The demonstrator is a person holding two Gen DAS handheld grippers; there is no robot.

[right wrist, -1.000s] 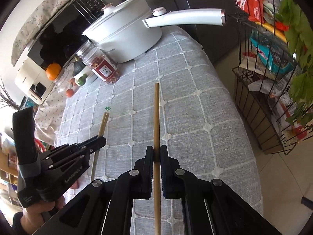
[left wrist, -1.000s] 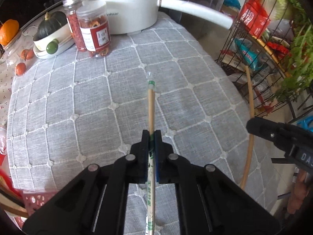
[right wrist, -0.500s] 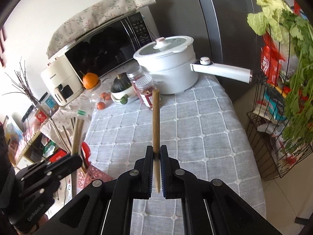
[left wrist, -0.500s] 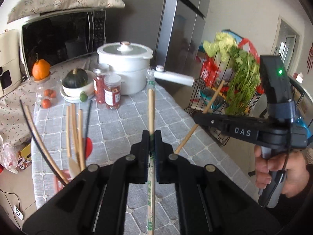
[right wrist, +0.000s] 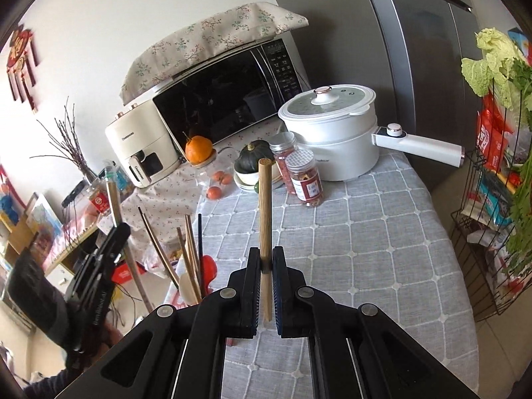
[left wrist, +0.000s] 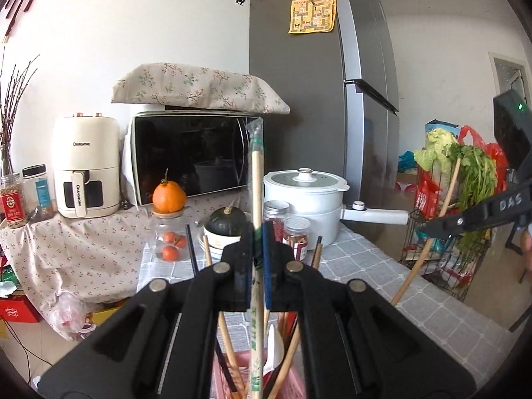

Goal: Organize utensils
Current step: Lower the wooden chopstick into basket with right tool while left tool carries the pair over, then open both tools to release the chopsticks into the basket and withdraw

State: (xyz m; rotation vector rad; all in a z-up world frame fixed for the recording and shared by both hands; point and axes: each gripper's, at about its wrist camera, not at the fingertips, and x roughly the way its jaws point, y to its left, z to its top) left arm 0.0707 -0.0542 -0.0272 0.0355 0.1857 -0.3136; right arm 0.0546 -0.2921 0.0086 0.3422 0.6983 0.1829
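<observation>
Left gripper (left wrist: 256, 249) pinches plastic-wrapped bamboo chopsticks (left wrist: 256, 179), upright above pink slotted plastic basket (left wrist: 292, 387). Right gripper (right wrist: 265, 286) clamps bare wooden stick (right wrist: 265, 212). Advice: lower vertically, aim for gaps between standing utensils (right wrist: 189, 249), release low.

A home kitchen — microwave (left wrist: 189, 156), fridge (left wrist: 319, 99), air fryer (left wrist: 86, 166) and white pot (right wrist: 329, 136) around a clothed table (right wrist: 365, 232).

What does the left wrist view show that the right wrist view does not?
Only the left wrist view shows the yellow paper sheet on the grey fridge and the plastic-wrapped chopsticks close up, in shut jaws. Only the right wrist view shows the bare wooden stick end-on and the red wall ornament. Both show the white lidded pot and the round orange fruit.
</observation>
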